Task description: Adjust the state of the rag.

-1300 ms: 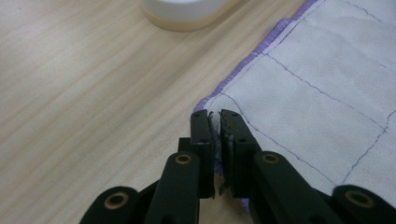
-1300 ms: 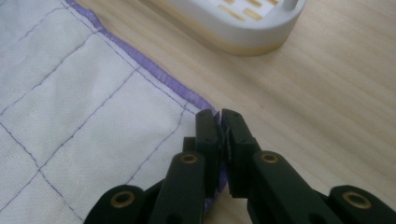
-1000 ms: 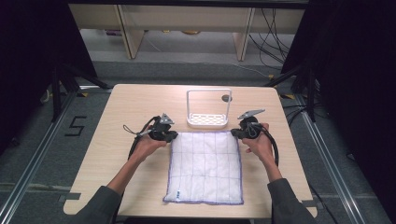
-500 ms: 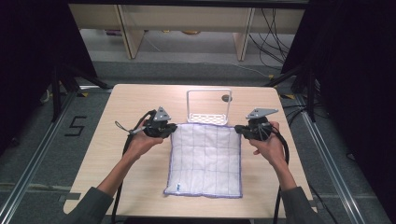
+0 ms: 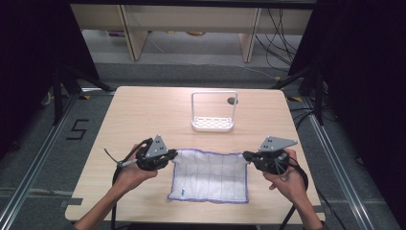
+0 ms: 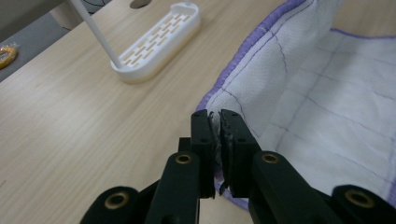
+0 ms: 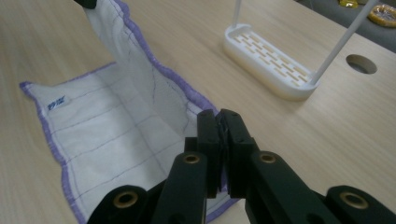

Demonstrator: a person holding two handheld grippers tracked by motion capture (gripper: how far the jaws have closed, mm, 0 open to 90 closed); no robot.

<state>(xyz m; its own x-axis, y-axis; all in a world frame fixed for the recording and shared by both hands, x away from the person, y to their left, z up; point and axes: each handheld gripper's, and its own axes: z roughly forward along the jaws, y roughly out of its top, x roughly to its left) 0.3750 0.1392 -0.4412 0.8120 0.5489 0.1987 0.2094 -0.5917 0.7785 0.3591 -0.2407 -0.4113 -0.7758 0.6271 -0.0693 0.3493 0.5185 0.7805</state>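
The left gripper (image 5: pixel 173 154) and right gripper (image 5: pixel 245 155) each have their jaws clamped on 1 far corner of the white, purple-edged cloth (image 5: pixel 210 176), lifting its far edge off the table (image 5: pixel 143 115). The cloth's near edge lies by the table's near edge. A white rack (image 5: pixel 213 123) stands toward the far edge.

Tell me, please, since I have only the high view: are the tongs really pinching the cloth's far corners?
Observer: Yes. In the left gripper view, the left tongs are shut on the cloth, with fabric bunched between the jaws.
Operator: And the right side?
Observer: The right tongs are clamped on the purple-stitched hem.
Operator: Is the held edge off the table?
Observer: Yes, it rises towards the tongs; the near half lies flat, label facing up.
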